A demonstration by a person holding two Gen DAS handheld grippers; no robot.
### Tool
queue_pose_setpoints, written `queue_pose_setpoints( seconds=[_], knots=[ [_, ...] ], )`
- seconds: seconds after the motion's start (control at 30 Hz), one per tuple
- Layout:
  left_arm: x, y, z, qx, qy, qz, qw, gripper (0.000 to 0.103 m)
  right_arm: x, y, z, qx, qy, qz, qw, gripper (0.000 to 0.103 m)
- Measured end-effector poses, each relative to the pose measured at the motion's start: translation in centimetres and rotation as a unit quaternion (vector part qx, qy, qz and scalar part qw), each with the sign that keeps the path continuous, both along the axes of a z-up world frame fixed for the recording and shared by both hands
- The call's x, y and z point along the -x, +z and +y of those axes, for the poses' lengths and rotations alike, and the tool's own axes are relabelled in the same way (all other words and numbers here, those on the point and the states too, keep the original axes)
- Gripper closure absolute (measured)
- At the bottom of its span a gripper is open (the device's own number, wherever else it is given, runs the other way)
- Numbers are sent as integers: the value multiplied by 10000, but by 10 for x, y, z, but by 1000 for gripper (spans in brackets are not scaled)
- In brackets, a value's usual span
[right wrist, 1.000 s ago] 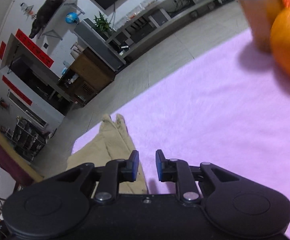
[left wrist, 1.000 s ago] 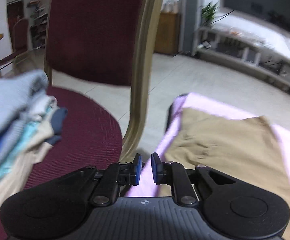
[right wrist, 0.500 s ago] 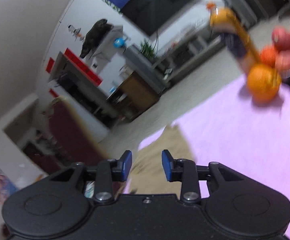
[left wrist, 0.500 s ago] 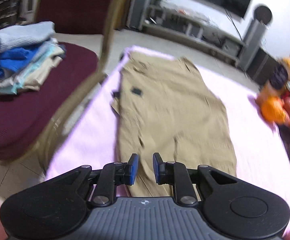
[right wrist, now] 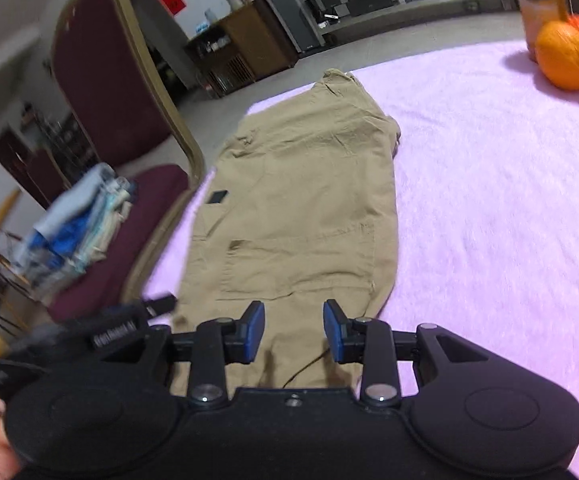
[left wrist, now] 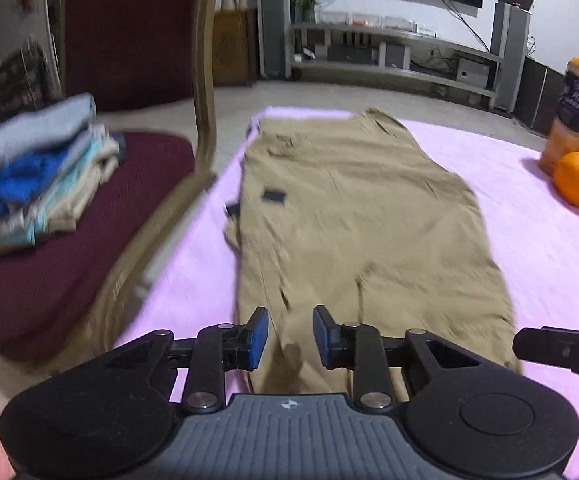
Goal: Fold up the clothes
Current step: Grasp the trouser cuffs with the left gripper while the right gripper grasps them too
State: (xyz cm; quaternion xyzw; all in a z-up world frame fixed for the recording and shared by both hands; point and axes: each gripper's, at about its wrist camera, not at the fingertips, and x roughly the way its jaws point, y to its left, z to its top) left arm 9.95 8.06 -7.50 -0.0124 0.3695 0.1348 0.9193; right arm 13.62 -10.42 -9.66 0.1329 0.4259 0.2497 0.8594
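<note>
Tan cargo shorts (left wrist: 353, 216) lie flat on the pink cloth-covered table (left wrist: 537, 240), also in the right wrist view (right wrist: 305, 200). My left gripper (left wrist: 287, 336) is open and empty over the near edge of the shorts, at their left side. My right gripper (right wrist: 294, 330) is open and empty over the near edge, at their right side. Part of the right gripper shows at the right edge of the left wrist view (left wrist: 565, 350).
A maroon chair (left wrist: 89, 208) stands left of the table with a stack of folded clothes (left wrist: 37, 184) on its seat. An orange (left wrist: 577, 178) and a juice bottle (left wrist: 573, 108) stand at the table's far right. A TV shelf (left wrist: 389, 56) lines the far wall.
Both grippers swung from facing the chair and room to face the shorts from the near edge. Both sets of jaws opened wider.
</note>
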Motion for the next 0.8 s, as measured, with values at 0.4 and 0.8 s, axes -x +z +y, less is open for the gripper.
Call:
queue_pose_setpoints(
  seconds=[0.4, 0.8],
  knots=[
    [-13, -45, -27, -665, -1176, 958, 9862, 97, -2, -44, 34, 1674, 801, -546, 9811, 71],
    [58, 5, 47, 1845, -21, 244, 9825, 66, 44, 5, -34, 362, 512, -292, 9976, 42]
  ],
)
